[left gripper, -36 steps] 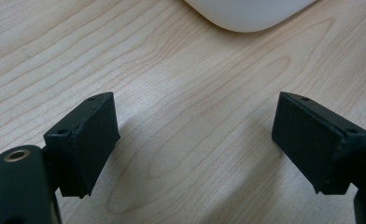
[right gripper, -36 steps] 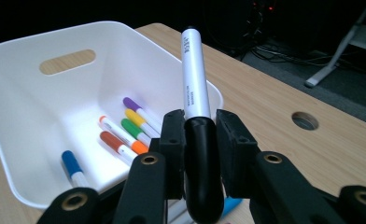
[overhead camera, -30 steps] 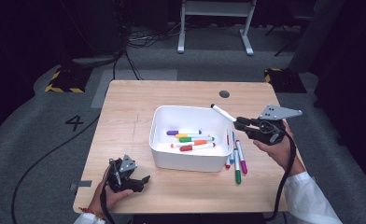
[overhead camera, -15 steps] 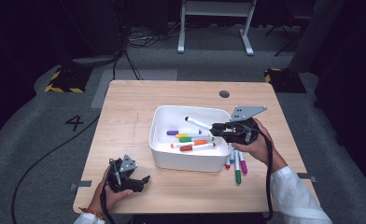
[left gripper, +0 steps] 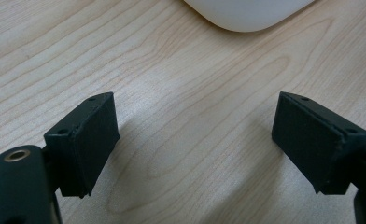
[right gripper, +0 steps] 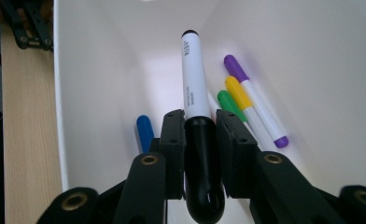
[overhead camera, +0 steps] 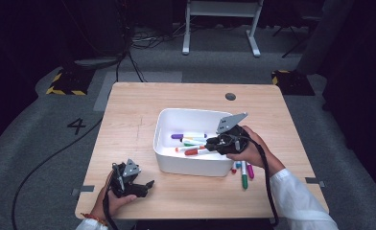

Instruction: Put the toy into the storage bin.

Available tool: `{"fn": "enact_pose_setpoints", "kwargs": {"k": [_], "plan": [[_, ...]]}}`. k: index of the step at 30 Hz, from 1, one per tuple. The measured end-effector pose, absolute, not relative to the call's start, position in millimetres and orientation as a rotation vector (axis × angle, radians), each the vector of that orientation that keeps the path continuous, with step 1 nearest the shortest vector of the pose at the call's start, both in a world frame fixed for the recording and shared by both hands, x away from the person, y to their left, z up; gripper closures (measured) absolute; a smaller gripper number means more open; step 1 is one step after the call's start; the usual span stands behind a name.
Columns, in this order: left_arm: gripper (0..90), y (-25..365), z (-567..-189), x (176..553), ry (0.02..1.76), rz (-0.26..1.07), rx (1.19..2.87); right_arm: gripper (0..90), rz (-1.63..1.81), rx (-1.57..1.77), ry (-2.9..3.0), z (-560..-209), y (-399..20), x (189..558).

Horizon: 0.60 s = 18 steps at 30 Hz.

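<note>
A white bin point(overhead camera: 166, 160) stands at the middle of the wooden table point(overhead camera: 128, 115). My right gripper point(overhead camera: 211, 143) reaches into it from the right, shut on the black cap of a white marker point(right gripper: 192, 70) that points along the bin's inside. Under it lie purple point(right gripper: 237, 69), yellow point(right gripper: 236, 90), green point(right gripper: 228, 102) and blue point(right gripper: 144, 130) markers; from above a red marker point(overhead camera: 193, 152) lies there too. My left gripper point(overhead camera: 146, 185) rests near the table's front left, open, with bare wood between its pads point(left gripper: 95, 140). The bin's corner point(left gripper: 246, 11) lies ahead of it.
Several loose markers lie on the table just right of the bin, among them a green one point(overhead camera: 244, 180) and a magenta one point(overhead camera: 250, 171). A dark round hole point(overhead camera: 230, 97) sits near the table's far edge. A cable trails from each gripper.
My right gripper has carried the black-capped marker leftwards and down from above the bin's right rim into the bin. The left gripper has stayed put.
</note>
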<state>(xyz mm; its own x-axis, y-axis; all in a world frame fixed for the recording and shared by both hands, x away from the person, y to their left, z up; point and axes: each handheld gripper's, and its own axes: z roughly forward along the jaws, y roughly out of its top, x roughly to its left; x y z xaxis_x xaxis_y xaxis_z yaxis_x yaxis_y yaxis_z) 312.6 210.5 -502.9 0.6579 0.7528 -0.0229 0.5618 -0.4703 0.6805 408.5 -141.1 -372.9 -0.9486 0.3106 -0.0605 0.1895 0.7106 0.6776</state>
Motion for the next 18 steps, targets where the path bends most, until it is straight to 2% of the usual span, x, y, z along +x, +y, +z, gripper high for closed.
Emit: {"fn": "enact_pose_setpoints", "kwargs": {"k": [18], "plan": [[14.8,210.5,-502.9,312.6,1.013,0.368,2.204,72.3,0.974,0.341,2.871,-378.8,-134.4,405.5]]}}
